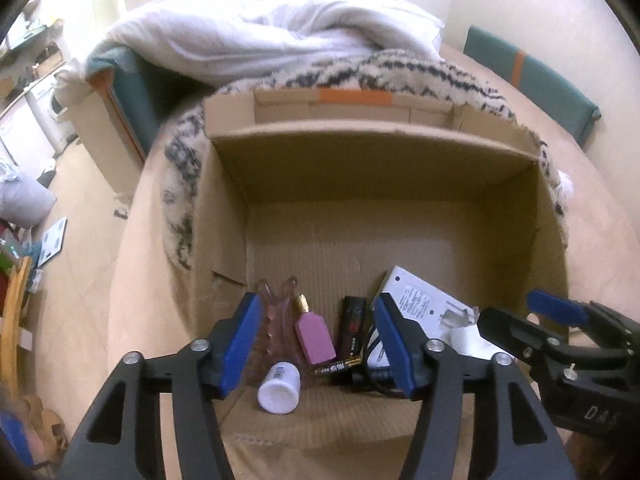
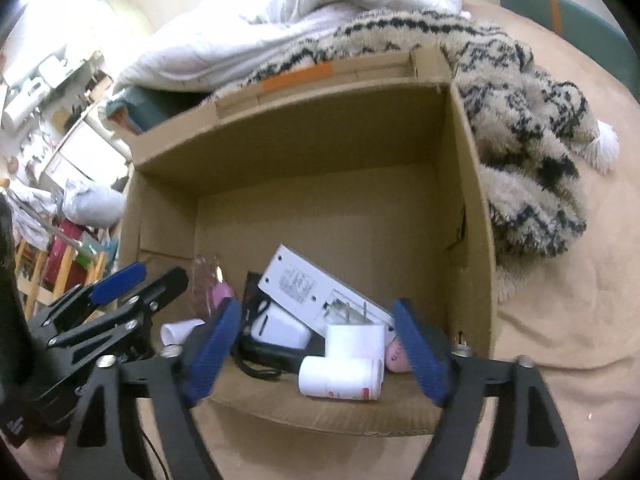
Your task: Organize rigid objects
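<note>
An open cardboard box [image 1: 376, 168] [image 2: 304, 132] stands on a beige bed cover. Inside at its near end lie a pink perfume bottle [image 1: 314, 338], a pink hair clip [image 1: 274, 320], a black lighter-like stick [image 1: 353, 326], a white pill bottle [image 1: 279, 388] [image 2: 340, 378], a white power strip [image 1: 420, 300] [image 2: 316, 292] and a white plug adapter [image 2: 354, 340]. My left gripper [image 1: 316, 344] is open and empty over the box's near edge. My right gripper [image 2: 316, 356] is open and empty over the same edge, to the right of the left one [image 2: 120, 292].
A furry black-and-cream blanket [image 2: 528, 152] wraps the box's far and right sides. A white duvet [image 1: 260, 36] lies behind it. A teal cushion [image 1: 532, 76] sits at the far right. Cluttered floor and shelves are at the left.
</note>
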The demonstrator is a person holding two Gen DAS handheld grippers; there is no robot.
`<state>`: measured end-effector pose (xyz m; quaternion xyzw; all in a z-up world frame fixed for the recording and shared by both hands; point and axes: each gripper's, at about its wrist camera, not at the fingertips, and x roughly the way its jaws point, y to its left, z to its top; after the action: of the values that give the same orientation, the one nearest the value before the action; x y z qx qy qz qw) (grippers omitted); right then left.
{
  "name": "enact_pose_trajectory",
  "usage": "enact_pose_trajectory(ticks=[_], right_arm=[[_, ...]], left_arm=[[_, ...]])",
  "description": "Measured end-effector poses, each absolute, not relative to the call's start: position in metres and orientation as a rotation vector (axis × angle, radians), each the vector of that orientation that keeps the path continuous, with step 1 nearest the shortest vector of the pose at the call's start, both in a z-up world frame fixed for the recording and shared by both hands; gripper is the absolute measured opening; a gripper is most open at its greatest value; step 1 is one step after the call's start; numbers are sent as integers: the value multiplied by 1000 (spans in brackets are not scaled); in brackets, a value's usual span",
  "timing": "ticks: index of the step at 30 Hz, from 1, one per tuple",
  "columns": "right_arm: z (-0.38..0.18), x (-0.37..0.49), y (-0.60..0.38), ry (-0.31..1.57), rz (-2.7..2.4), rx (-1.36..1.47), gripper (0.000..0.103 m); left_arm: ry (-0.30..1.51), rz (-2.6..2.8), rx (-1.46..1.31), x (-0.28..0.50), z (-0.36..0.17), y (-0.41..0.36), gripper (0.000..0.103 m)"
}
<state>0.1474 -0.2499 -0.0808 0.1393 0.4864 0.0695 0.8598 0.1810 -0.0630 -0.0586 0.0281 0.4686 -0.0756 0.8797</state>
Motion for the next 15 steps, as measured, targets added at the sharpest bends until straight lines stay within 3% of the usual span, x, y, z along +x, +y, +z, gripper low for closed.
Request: enact_pose_trajectory(ticks=[5, 9, 15], right_arm=[[-60, 138, -252, 929, 136, 298, 103], [-49, 122, -256, 899, 124, 295, 103], [-35, 91, -256, 850, 108, 241, 103]], left_arm=[[942, -145, 48, 170, -41, -51, 59], [903, -86, 10, 150, -31, -34, 75], [869, -77, 9, 117, -22, -21, 82]])
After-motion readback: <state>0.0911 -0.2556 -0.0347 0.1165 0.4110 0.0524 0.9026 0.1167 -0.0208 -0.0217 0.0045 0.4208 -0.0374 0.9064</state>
